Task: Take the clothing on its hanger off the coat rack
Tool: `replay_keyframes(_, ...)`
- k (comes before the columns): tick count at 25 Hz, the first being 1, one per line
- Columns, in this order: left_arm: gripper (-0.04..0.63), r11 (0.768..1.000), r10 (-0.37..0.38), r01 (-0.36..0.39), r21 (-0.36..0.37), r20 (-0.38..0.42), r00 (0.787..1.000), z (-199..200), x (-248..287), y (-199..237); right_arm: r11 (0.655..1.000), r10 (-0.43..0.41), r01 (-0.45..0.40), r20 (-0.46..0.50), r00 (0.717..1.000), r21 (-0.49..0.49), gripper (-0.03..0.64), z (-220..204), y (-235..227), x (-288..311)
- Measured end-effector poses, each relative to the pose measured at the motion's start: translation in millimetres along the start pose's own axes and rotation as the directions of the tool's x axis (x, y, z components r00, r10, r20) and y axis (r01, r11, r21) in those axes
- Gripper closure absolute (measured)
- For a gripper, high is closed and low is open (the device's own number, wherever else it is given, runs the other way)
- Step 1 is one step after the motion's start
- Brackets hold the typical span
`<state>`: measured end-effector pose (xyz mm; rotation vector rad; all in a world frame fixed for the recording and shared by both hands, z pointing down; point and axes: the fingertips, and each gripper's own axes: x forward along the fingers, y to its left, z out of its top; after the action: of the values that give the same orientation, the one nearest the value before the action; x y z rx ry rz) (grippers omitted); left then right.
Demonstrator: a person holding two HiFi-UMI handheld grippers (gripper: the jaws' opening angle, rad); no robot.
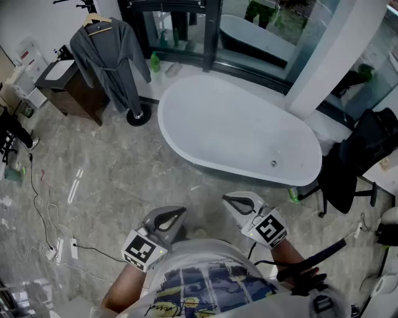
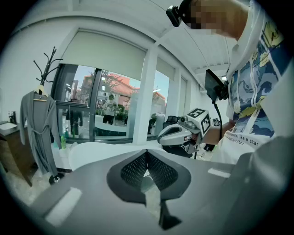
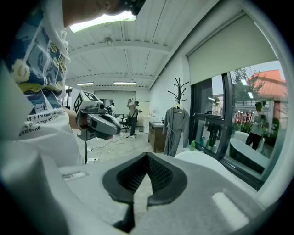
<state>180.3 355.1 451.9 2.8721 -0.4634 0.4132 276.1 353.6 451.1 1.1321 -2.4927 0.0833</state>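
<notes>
A grey robe (image 1: 106, 56) hangs on a wooden hanger (image 1: 97, 19) from a black coat rack (image 1: 138, 113) at the far upper left of the head view. In the left gripper view the robe (image 2: 39, 128) is far off at the left. The right gripper view has the robe (image 3: 174, 128) straight ahead in the distance. My left gripper (image 1: 163, 218) and right gripper (image 1: 239, 204) are held close to the person's body, far from the rack. Both are shut with nothing between their jaws. The left gripper's (image 2: 146, 151) and the right gripper's (image 3: 147, 156) tips meet.
A white bathtub (image 1: 236, 133) stands between me and the glass wall. A dark wooden cabinet (image 1: 74, 90) is next to the rack. A black office chair (image 1: 354, 161) is at the right. Cables and a power strip (image 1: 62, 248) lie on the floor at the left.
</notes>
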Motion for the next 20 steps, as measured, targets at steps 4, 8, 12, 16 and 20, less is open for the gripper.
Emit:
replay_keyframes(4, 0.592, 0.999, 0.032, -0.032, 0.002, 0.021, 0.999, 5.9, -8.6, 10.5, 1.000, 0.010, -0.011, 0.021, 1.000, 0.021, 0.615, -1.1, 0.3, 9.5)
replay_keyframes(8, 0.592, 0.998, 0.058, -0.057, -0.015, 0.048, 0.997, 11.8, -19.8, 28.0, 0.999, 0.044, -0.044, 0.022, 0.999, 0.021, 0.615, 3.7, -2.7, 31.3)
replay_keyframes(12, 0.592, 0.993, 0.105, -0.103, -0.053, 0.040, 0.994, 3.8, -34.1, 65.2, 0.994, 0.104, -0.104, 0.012, 0.994, 0.026, 0.615, 12.5, -4.4, 69.3)
replay_keyframes(16, 0.592, 0.992, 0.113, -0.110, -0.069, 0.049, 0.992, 7.6, -41.6, 118.0, 0.988, 0.123, -0.127, 0.053, 0.991, 0.084, 0.614, 28.4, -26.0, 114.3)
replay_keyframes(20, 0.589, 0.990, 0.125, -0.120, -0.074, 0.061, 0.990, 19.4, -55.3, 189.2, 0.986, 0.130, -0.135, 0.059, 0.990, 0.095, 0.557, 55.2, -50.9, 181.8)
